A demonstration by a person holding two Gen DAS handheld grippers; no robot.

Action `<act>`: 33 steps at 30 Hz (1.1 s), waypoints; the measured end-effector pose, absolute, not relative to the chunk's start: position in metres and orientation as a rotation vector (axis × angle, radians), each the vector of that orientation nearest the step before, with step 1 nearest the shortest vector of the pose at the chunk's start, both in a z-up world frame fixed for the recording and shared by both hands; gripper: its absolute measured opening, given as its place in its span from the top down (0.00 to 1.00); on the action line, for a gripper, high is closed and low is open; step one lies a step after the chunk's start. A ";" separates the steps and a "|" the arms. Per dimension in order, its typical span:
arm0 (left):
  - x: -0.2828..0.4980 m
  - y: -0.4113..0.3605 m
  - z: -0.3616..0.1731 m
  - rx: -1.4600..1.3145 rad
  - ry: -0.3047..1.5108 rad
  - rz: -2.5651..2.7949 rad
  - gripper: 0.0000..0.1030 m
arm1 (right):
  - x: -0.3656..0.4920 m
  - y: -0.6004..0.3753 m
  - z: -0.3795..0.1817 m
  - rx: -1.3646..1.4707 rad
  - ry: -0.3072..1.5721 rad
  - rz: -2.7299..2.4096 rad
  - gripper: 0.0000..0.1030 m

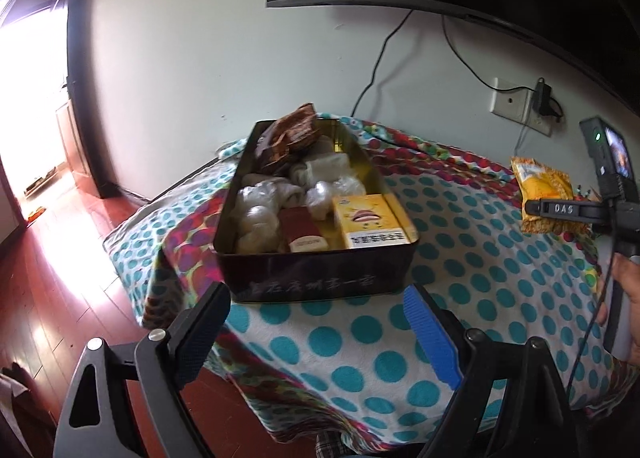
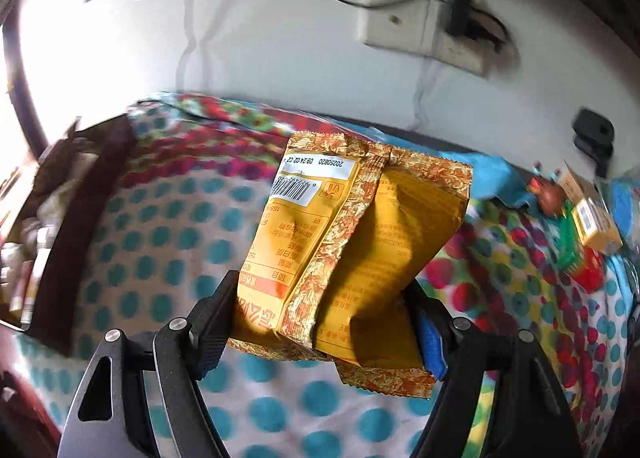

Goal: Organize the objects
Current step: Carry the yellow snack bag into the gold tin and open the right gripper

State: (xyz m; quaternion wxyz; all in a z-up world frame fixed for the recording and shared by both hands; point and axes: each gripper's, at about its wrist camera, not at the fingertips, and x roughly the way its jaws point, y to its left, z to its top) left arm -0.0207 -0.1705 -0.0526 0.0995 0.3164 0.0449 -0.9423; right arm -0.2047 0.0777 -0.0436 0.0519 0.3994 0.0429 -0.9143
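Across the counter a spotted cloth is spread, white with teal dots and bordered in red and pink. On its left part a long dark tin is set, open at the top and filled with white wrapped rolls, a brown packet at the far end, a red box and a yellow box at the near end. Just before the tin's near wall the left gripper is held, its jaws spread wide apart with nothing between them. Well to the right of the tin, the right gripper is seen clamped on the lower part of a yellow snack bag, which is held off the cloth with its seamed, barcoded back turned toward the camera. In the left wrist view the same bag is seen behind the gripper's black finger, with part of a hand on the handle. At the far right of the cloth several small boxes are lying, blurred.
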 end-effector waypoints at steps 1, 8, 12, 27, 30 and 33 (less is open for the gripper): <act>-0.020 -0.172 -0.053 0.937 0.131 -2.774 0.12 | -0.203 0.071 -0.040 1.202 0.138 -2.770 0.27; -0.022 -0.188 -0.056 0.971 0.170 -2.724 0.12 | -0.189 -0.013 -0.018 1.093 0.252 -2.665 0.27; -0.022 -0.194 -0.057 0.982 0.201 -2.717 0.12 | -0.182 -0.060 -0.013 1.051 0.303 -2.596 0.27; -0.028 -0.221 -0.069 1.030 0.304 -2.647 0.12 | -0.181 -0.164 -0.022 1.007 0.421 -2.461 0.26; -0.029 -0.225 -0.070 1.035 0.319 -2.637 0.12 | -0.186 -0.170 -0.024 1.011 0.423 -2.462 0.26; -0.030 -0.228 -0.071 1.040 0.339 -2.636 0.12 | -0.193 -0.174 -0.025 1.021 0.414 -2.465 0.26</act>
